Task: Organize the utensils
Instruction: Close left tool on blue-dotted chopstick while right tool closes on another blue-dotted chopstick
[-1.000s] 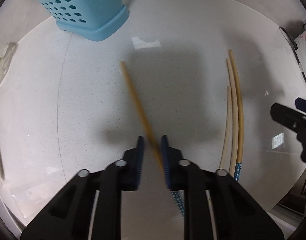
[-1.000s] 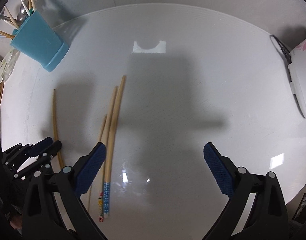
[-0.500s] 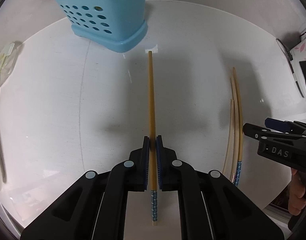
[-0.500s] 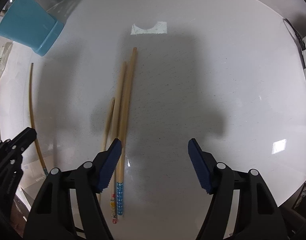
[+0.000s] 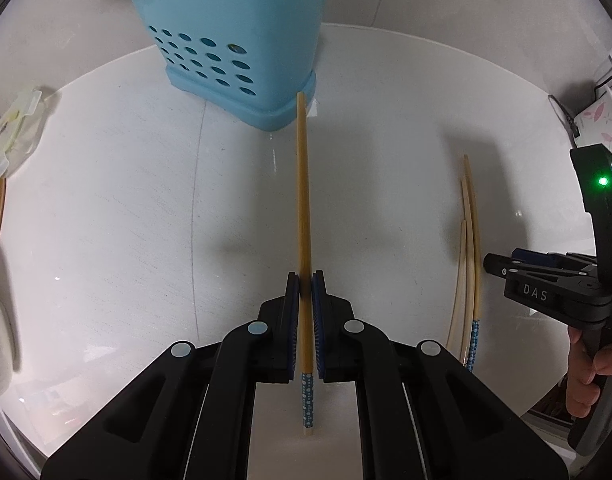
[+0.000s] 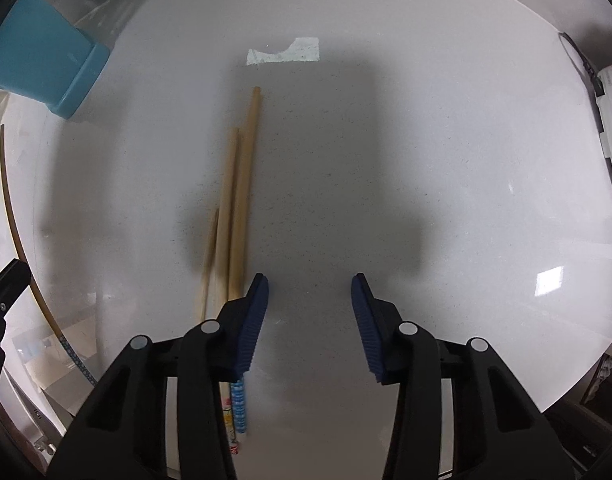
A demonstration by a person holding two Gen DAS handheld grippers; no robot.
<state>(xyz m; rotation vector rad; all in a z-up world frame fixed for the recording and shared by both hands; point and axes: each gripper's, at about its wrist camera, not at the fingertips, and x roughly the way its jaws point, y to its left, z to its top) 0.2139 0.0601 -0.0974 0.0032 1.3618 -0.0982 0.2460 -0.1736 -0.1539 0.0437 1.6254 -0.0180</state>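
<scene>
Blue holder (image 5: 242,40) ahead, already stocked. Left gripper (image 5: 305,292) points down, clamped on one chopstick (image 5: 303,200). Right gripper (image 6: 309,312) points down, jaws closing on nothing; three chopsticks (image 6: 236,208) lie beside its left finger on the table (image 6: 425,160).

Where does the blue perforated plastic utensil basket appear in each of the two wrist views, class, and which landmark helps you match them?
Left wrist view: the blue perforated plastic utensil basket stands at top centre, holding chopsticks, just beyond the tip of the held bamboo chopstick.
Right wrist view: the basket sits at the upper left edge, partly cut off.
Shared landmark: the loose bamboo chopsticks on the white table.
</scene>
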